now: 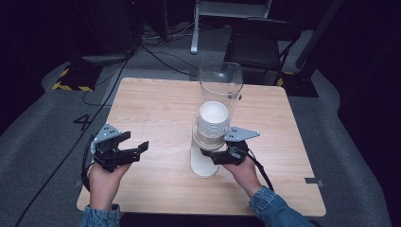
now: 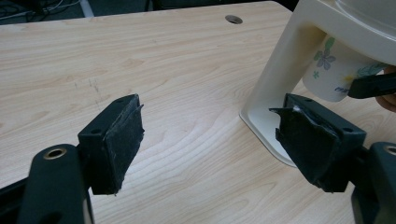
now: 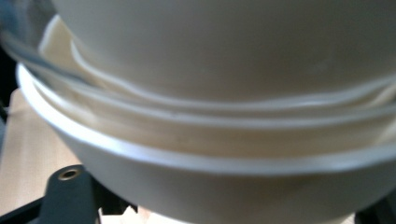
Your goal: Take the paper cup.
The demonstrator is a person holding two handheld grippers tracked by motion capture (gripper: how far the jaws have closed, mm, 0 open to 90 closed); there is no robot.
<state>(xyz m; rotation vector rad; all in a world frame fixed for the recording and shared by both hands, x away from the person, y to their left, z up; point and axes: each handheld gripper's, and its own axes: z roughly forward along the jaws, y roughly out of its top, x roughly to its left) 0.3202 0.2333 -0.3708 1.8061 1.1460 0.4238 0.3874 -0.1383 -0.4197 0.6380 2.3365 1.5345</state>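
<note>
Jaws of the left gripper (image 2: pixel 208 140) stood wide apart with nothing between them, low over the near left of the tabletop (image 1: pixel 156 109). The right gripper (image 1: pixel 218 154) reached under the cup dispenser (image 1: pixel 208 142) near the tabletop's middle, its jaws at a flowered paper cup (image 2: pixel 334 70) hanging from the dispenser's bottom; whether they gripped it could not be told. A stack of white cups (image 1: pixel 213 118) sat inside the clear tube (image 1: pixel 220 80). Both hands (image 1: pixel 105 182) wore denim sleeves (image 1: pixel 276 208).
</note>
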